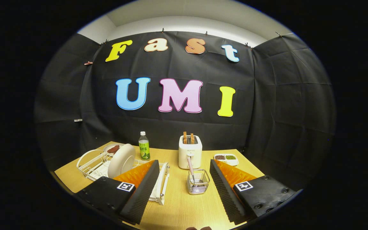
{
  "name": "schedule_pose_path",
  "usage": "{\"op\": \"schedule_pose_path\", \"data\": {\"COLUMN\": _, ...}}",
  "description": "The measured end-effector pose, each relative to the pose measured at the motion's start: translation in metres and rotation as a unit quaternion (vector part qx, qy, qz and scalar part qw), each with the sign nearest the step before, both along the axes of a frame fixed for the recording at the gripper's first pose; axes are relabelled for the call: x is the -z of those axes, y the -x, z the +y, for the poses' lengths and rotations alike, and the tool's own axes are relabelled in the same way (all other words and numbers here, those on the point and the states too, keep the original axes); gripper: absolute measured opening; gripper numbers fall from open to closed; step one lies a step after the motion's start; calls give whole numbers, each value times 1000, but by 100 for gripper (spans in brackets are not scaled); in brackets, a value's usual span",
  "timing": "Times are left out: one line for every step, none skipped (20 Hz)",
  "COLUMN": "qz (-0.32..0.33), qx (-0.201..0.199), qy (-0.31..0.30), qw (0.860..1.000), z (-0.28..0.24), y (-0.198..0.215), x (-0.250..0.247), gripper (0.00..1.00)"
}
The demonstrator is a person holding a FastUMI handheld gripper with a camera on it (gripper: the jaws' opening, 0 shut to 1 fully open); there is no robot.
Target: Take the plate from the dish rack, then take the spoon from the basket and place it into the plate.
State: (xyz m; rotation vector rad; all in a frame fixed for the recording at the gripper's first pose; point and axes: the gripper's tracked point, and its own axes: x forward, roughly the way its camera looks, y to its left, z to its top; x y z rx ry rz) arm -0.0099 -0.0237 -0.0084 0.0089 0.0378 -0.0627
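Note:
A white plate [121, 160] stands on edge in a white wire dish rack [91, 163] on the wooden table, just beyond my left finger [142, 188]. A small wire basket [198, 182] sits ahead between my two fingers, and a spoon with a striped handle [190, 166] stands upright in it. My gripper [184, 169] hovers over the near part of the table, open wide with nothing between the fingers. The left finger hides the rack's near right corner.
A white toaster [190, 156] with two slices of bread stands behind the basket. A green bottle [144, 146] stands behind the rack, a small plate with dark food [113, 148] beside it. A divided dish of beans [226, 157] lies at the far right.

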Motion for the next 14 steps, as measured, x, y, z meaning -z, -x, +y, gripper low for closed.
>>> {"op": "schedule_pose_path", "data": {"qz": 2, "qx": 0, "qy": 0, "qw": 1000, "z": 0, "y": 0, "x": 1, "gripper": 98}}
{"op": "schedule_pose_path", "data": {"qz": 4, "qx": 0, "qy": 1, "qw": 1000, "z": 1, "y": 0, "x": 2, "gripper": 97}}
{"op": "schedule_pose_path", "data": {"qz": 6, "qx": -1, "qy": 1, "qw": 1000, "z": 4, "y": 0, "x": 3, "gripper": 97}}
{"op": "schedule_pose_path", "data": {"qz": 8, "qx": -3, "qy": 1, "qw": 1000, "z": 5, "y": -1, "x": 5, "gripper": 98}}
{"op": "schedule_pose_path", "data": {"qz": 11, "qx": -5, "qy": 0, "qw": 1000, "z": 7, "y": -2, "x": 6, "gripper": 97}}
{"op": "schedule_pose_path", "data": {"qz": 12, "qx": -7, "qy": 1, "qw": 1000, "z": 9, "y": -3, "x": 6, "gripper": 97}}
{"op": "schedule_pose_path", "data": {"qz": 11, "qx": -7, "qy": 2, "qw": 1000, "z": 9, "y": -4, "x": 5, "gripper": 97}}
{"op": "schedule_pose_path", "data": {"qz": 11, "qx": -8, "qy": 4, "qw": 1000, "z": 9, "y": -6, "x": 4, "gripper": 97}}
{"op": "schedule_pose_path", "data": {"qz": 15, "qx": -9, "qy": 9, "qw": 1000, "z": 11, "y": -9, "x": 6, "gripper": 98}}
{"op": "schedule_pose_path", "data": {"qz": 20, "qx": -12, "qy": 13, "qw": 1000, "z": 12, "y": -14, "x": 7, "gripper": 97}}
{"op": "schedule_pose_path", "data": {"qz": 23, "qx": -17, "qy": 12, "qw": 1000, "z": 15, "y": -15, "x": 8, "gripper": 98}}
{"op": "schedule_pose_path", "data": {"qz": 30, "qx": -21, "qy": 9, "qw": 999, "z": 18, "y": -19, "x": 10, "gripper": 98}}
{"op": "schedule_pose_path", "data": {"qz": 35, "qx": -25, "qy": 5, "qw": 999, "z": 22, "y": -23, "x": 11, "gripper": 98}}
{"op": "schedule_pose_path", "data": {"qz": 42, "qx": -32, "qy": 0, "qw": 999, "z": 28, "y": -29, "x": 11, "gripper": 98}}
